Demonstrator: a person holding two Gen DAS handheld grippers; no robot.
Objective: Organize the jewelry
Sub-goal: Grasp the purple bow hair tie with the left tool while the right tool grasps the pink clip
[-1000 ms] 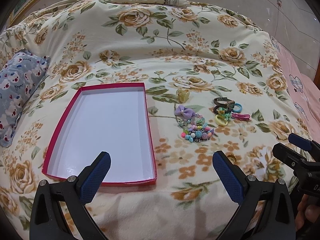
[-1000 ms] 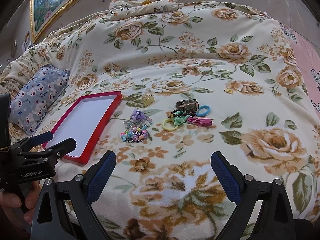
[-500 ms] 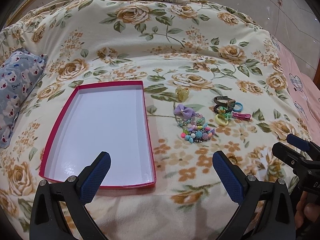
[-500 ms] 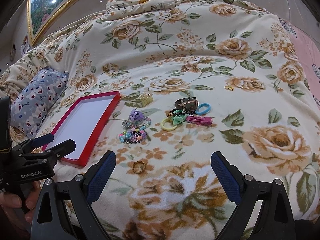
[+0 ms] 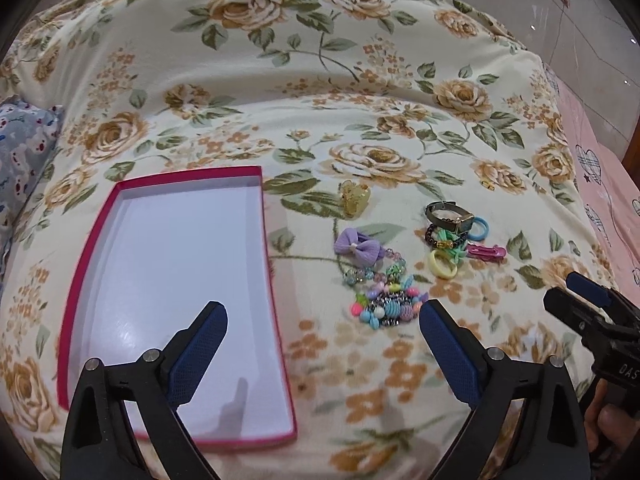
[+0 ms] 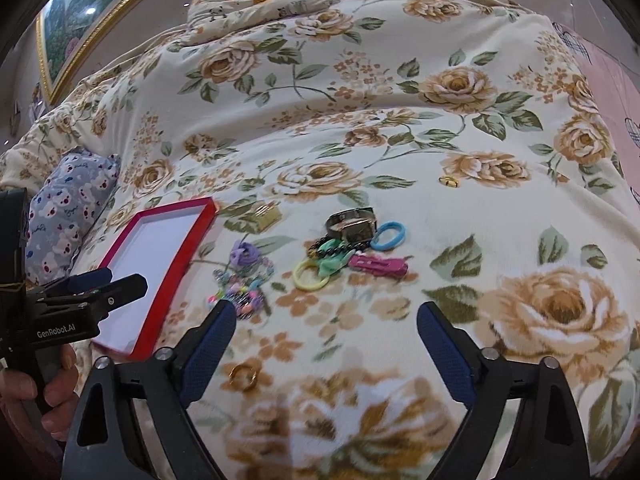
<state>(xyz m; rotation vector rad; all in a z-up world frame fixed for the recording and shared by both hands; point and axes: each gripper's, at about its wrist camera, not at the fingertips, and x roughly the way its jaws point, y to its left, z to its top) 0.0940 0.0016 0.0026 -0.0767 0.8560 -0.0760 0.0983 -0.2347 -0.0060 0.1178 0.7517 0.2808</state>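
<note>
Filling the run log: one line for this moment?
left gripper: open | right gripper: open | red tray: empty | jewelry: on bedspread

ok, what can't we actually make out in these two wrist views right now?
- Gold ring: right wrist view, motion-blurred; in the left wrist view it does not show.
- Beaded bracelets: right view, smeared, and the right tongs cover their near edge.
- Small gold item: too small to identify.
- Red box: near corner behind the left tongs.
</note>
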